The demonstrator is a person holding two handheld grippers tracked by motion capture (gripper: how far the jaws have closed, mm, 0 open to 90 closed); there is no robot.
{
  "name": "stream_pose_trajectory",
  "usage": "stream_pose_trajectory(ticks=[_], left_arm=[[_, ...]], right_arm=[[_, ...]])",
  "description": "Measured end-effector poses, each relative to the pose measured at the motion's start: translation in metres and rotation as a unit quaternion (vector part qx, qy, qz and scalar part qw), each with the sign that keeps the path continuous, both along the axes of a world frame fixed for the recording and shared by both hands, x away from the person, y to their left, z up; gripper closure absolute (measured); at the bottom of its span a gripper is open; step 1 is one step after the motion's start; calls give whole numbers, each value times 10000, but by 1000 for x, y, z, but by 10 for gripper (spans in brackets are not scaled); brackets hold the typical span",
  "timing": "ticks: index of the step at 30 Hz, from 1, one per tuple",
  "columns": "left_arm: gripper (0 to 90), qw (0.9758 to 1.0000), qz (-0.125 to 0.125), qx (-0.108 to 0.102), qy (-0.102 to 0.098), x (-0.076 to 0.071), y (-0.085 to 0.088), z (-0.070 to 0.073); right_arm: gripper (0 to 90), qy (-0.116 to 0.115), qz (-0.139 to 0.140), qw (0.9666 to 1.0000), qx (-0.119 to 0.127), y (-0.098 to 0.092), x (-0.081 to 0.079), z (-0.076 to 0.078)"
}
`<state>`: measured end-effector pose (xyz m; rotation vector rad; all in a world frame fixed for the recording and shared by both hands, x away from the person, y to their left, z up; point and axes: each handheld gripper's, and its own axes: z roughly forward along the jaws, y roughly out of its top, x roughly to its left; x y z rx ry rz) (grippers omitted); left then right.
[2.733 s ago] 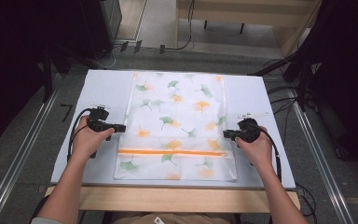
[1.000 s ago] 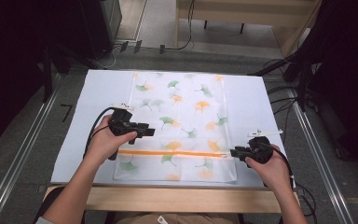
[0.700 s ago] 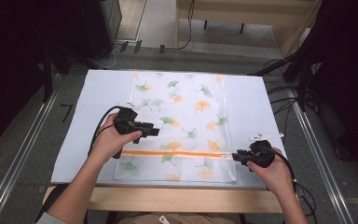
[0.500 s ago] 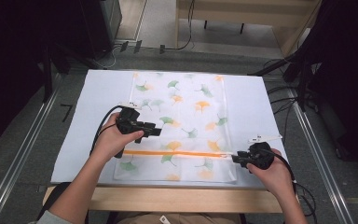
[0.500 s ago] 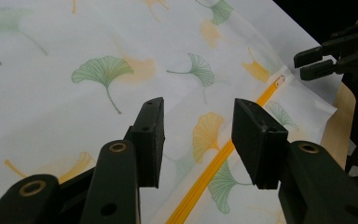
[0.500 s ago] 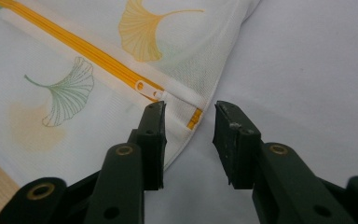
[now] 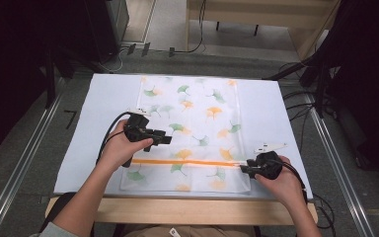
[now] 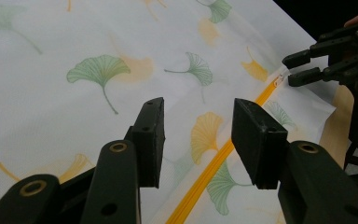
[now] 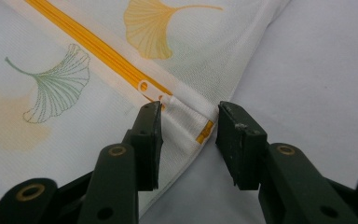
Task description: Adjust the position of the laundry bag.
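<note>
A white mesh bag printed with green and orange ginkgo leaves lies flat on the table. An orange zipper runs across its near end. My left gripper hovers open over the bag's left part, just behind the zipper. My right gripper is open at the zipper's right end, by the bag's edge. In the right gripper view its jaws stand either side of the zipper's end, with the small white pull just ahead. The right gripper also appears far off in the left gripper view.
The pale blue-white table has bare strips left and right of the bag. A wooden edge runs along the front. Cables trail off the right side; dark equipment stands beyond the table's far corners.
My left gripper has moved right, from the bag's left edge onto the bag. My right gripper has moved nearer the front and down to the zipper's right end.
</note>
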<state>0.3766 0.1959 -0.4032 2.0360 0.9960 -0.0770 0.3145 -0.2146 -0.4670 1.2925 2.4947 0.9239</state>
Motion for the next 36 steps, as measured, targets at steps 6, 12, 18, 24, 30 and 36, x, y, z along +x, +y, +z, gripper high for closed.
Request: stream_pose_trajectory(ticks=[6, 12, 18, 24, 30, 36], left_arm=[[565, 10000, -91, -14, -10, -1, -5, 0], [566, 9999, -140, -22, -36, -2, -7, 0], [585, 9996, -262, -32, -76, -5, -16, -2], [613, 9989, -444, -117, -82, -8, -24, -5], [622, 9986, -487, -174, -118, -9, -27, -5], [635, 9973, -647, -259, -222, -14, -35, -4]], right_arm=[[643, -177, 91, 9996, -216, 6, 0, -1], [723, -241, 113, 9994, -221, 9, -1, -1], [852, -56, 64, 9998, -178, 13, -1, 1], [855, 102, -11, 9999, 59, 8, 2, 3], [854, 110, -101, 9994, 307, 2, 2, 9], [855, 203, -175, 9978, 610, -1, 1, 16]])
